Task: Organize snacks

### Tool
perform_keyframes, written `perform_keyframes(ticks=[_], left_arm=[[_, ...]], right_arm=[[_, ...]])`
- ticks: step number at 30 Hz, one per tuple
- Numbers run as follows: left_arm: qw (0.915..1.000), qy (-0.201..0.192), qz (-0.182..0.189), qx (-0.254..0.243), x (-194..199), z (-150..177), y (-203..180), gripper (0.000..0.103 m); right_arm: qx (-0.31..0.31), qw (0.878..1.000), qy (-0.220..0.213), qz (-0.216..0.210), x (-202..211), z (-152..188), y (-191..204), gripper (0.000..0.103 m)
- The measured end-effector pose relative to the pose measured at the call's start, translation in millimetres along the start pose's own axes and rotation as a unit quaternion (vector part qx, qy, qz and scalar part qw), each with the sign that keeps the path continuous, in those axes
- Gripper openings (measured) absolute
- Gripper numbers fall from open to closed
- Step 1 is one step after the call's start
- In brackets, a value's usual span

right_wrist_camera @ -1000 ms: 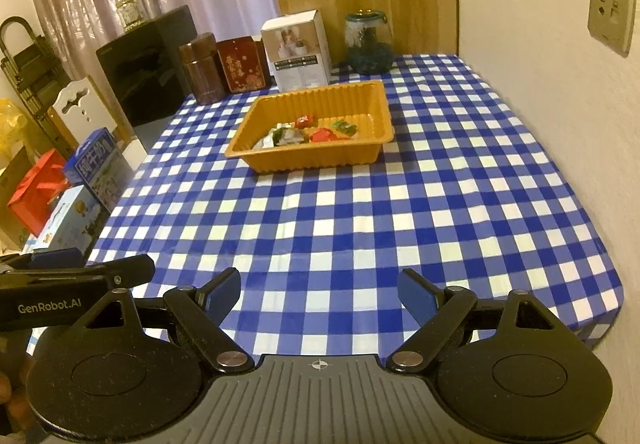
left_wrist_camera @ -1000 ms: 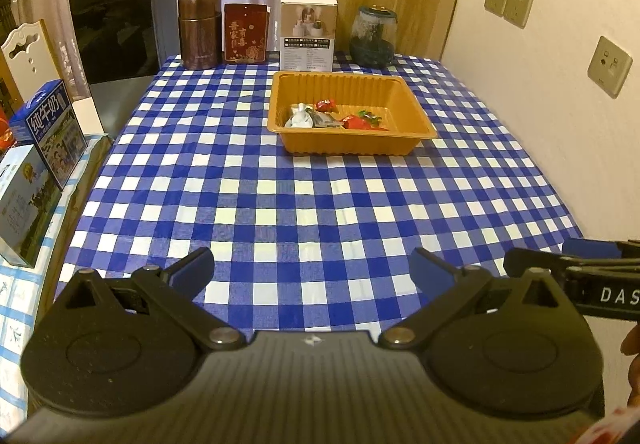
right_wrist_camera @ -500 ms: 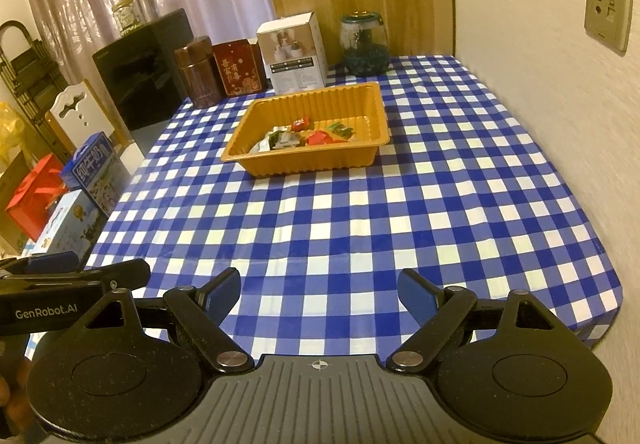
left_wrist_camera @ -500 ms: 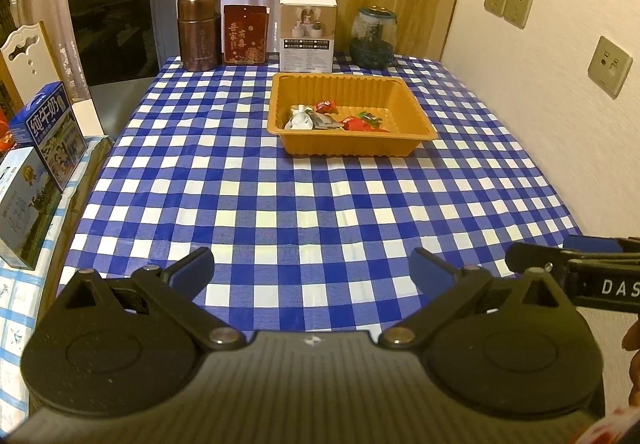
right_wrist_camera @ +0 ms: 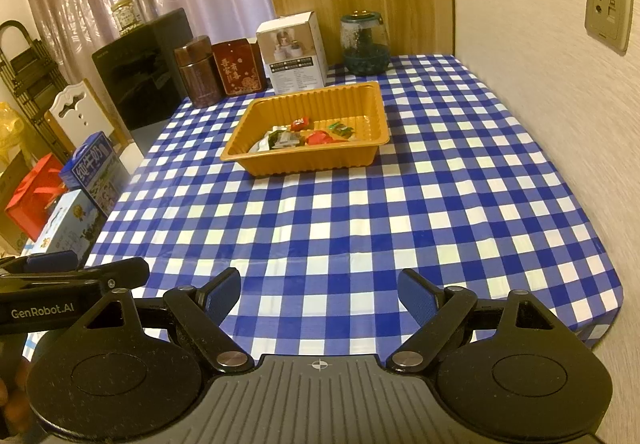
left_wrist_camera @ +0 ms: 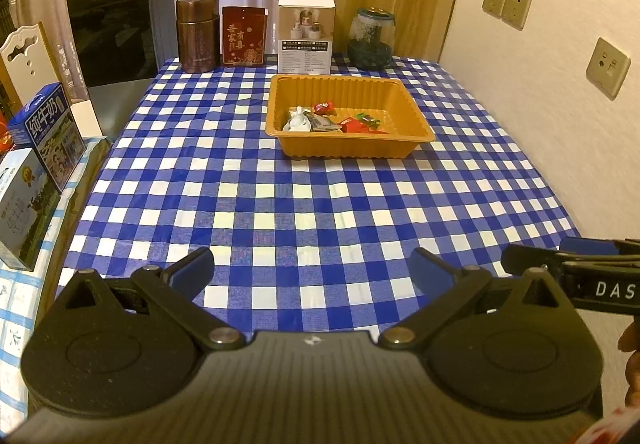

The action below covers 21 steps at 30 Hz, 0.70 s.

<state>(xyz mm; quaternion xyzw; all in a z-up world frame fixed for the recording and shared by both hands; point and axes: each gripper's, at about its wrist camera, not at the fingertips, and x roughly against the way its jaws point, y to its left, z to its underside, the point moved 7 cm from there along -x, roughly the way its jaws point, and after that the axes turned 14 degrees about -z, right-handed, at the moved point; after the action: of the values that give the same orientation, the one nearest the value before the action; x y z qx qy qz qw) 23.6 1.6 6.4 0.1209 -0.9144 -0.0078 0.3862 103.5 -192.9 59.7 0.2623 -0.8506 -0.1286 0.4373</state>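
A: Where do the snacks [left_wrist_camera: 335, 120] sit?

B: In the orange tray [left_wrist_camera: 416, 115], far across the checked tablecloth [left_wrist_camera: 304, 204], a small heap of wrapped pieces at its near side. Behind the tray stand a brown canister [left_wrist_camera: 199, 33], a red packet [left_wrist_camera: 244, 36], a white box [left_wrist_camera: 306, 35] and a glass jar [left_wrist_camera: 371, 38].

A: And the tools?

B: The left gripper [left_wrist_camera: 312, 268] hangs over the near edge of the cloth, jaws spread wide, nothing between them. The right gripper [right_wrist_camera: 319, 290] is the same: wide apart, empty, just beside the left one.

A: Anything off the table?

B: Milk cartons [left_wrist_camera: 50, 132] at the left.
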Motion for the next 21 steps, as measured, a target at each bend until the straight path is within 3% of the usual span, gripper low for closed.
perform_keyframes(ticks=[21], left_arm=[[1.0000,0.000,0.003,0.001,1.6,-2.4,-3.4,0.103]], right_arm=[[-0.001,1.000,-0.001,0.001,0.1,-1.4,-3.5,0.085]])
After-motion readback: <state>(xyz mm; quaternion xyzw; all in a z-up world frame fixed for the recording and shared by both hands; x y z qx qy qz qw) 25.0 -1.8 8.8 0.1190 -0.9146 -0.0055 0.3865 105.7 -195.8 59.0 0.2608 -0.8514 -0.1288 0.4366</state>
